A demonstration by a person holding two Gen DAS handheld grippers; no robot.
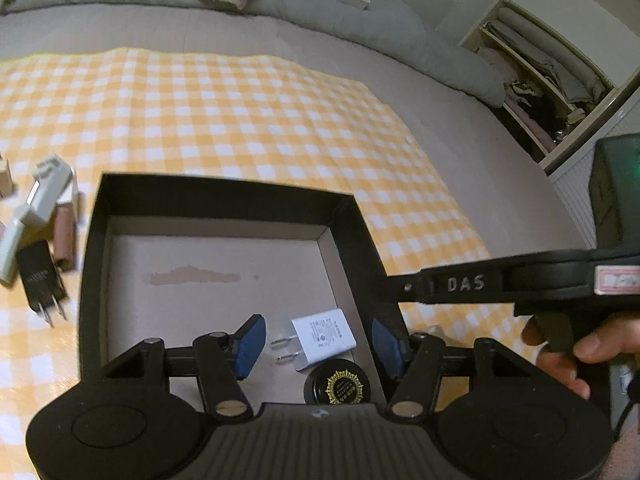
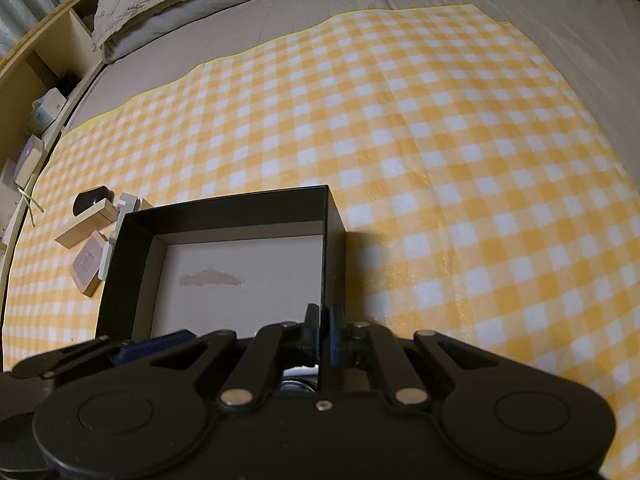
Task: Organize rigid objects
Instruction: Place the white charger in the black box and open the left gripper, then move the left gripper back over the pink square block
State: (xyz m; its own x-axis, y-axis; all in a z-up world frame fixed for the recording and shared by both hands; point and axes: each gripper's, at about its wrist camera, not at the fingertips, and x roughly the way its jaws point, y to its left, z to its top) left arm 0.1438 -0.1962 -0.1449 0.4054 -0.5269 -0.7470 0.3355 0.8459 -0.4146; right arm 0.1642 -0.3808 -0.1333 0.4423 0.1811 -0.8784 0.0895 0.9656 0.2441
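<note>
A black open box (image 1: pixel 224 196) with a pale floor lies on the yellow checked cloth; it also shows in the right wrist view (image 2: pixel 224 204). Inside it lie a white plug charger (image 1: pixel 322 336) and a round black jar lid with a gold seal (image 1: pixel 340 388). My left gripper (image 1: pixel 318 344) is open and empty above the box's near right corner, over the charger. My right gripper (image 2: pixel 325 334) is shut on the box's right wall (image 2: pixel 333 248); it also shows from the side in the left wrist view (image 1: pixel 460 284).
Left of the box lie a black plug adapter (image 1: pixel 40 280), a pale green-white device (image 1: pixel 36 208), a pinkish tube (image 1: pixel 64 240), a wooden block (image 2: pixel 86 224), a pink case (image 2: pixel 88 268) and a black mouse-like object (image 2: pixel 90 198). Pillows lie at the back; shelves stand at both sides.
</note>
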